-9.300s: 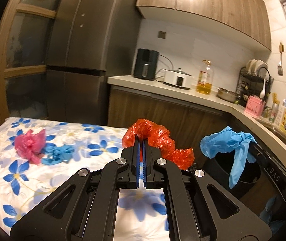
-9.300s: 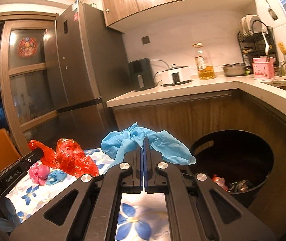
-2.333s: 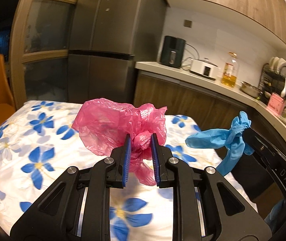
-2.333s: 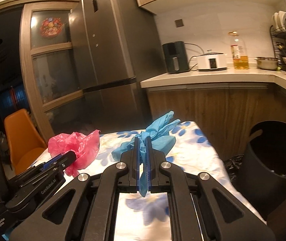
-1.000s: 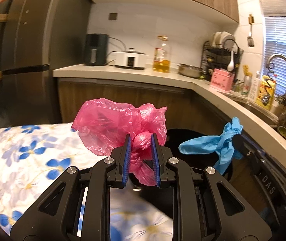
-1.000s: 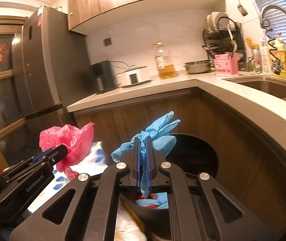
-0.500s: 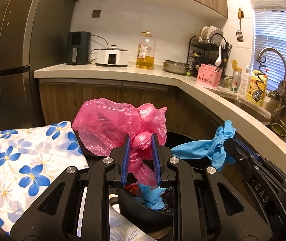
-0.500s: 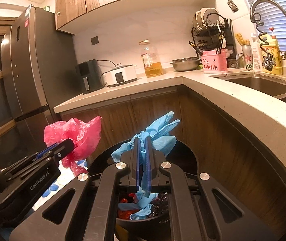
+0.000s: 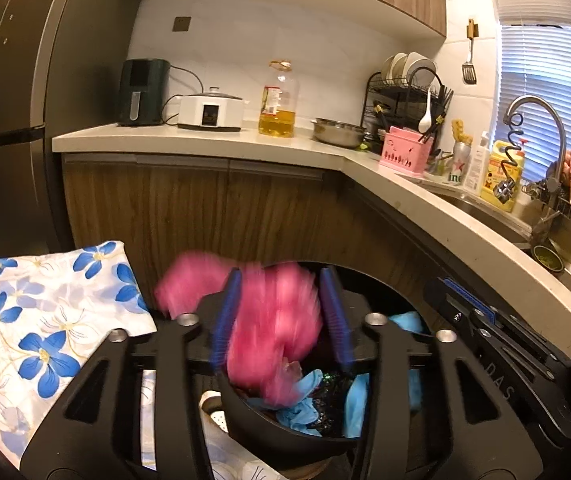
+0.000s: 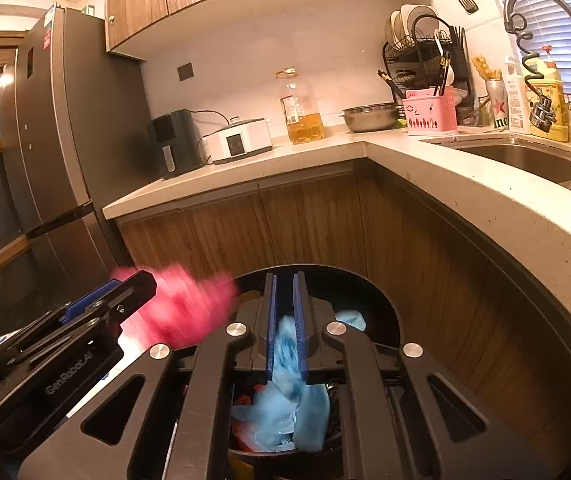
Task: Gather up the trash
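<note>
Left wrist view: drop in progress over the black trash bin (image 9: 285, 436)!
Left gripper (image 9: 281, 320) jaws have just been opening, and the pink plastic bag (image 9: 273, 320) blurs between the spread pads, released so it falls among the blue gloves below.

Right wrist view: right gripper (image 10: 284, 324) jaws have just been easing apart too; the blue glove (image 10: 285, 400) slides down between them, loose, into the bin's mouth.
</note>
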`<state>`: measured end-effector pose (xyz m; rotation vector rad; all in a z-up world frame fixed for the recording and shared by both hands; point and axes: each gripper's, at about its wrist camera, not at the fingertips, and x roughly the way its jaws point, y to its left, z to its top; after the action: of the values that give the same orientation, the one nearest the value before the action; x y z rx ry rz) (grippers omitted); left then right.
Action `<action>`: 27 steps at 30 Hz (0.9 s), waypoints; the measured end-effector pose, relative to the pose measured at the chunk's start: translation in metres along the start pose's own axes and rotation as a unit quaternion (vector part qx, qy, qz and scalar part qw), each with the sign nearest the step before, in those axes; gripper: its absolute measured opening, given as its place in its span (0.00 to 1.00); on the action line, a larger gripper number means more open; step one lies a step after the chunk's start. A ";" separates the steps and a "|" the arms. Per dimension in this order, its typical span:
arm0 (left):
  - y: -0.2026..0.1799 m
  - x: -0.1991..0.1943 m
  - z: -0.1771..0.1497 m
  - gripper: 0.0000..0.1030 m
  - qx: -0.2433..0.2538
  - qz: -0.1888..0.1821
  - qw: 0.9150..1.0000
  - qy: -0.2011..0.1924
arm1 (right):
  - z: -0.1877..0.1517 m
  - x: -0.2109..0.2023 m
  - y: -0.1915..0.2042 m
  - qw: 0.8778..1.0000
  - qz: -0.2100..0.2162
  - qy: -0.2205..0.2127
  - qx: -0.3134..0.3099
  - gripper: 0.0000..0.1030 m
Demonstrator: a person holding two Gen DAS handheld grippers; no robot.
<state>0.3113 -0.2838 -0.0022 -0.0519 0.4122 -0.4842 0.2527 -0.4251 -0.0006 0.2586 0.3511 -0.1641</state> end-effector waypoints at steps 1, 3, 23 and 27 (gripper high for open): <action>0.000 0.000 0.000 0.49 0.001 0.003 1.000 -0.002 | -0.001 0.000 -0.001 1.000 -0.002 0.000 0.000 0.17; 0.004 -0.001 0.001 0.53 -0.007 0.002 1.000 0.000 | -0.002 -0.002 -0.003 1.000 -0.008 0.001 0.004 0.26; 0.057 -0.096 -0.029 0.93 -0.007 0.151 0.989 0.001 | -0.023 -0.049 0.030 0.998 -0.033 0.024 -0.039 0.94; 0.063 -0.120 -0.034 0.94 -0.011 0.156 0.988 0.003 | -0.027 -0.065 0.041 0.998 -0.037 0.020 -0.046 0.94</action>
<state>0.2287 -0.1709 0.0019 -0.0064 0.4234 -0.1704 0.1920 -0.3711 0.0076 0.1574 0.4078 -0.2155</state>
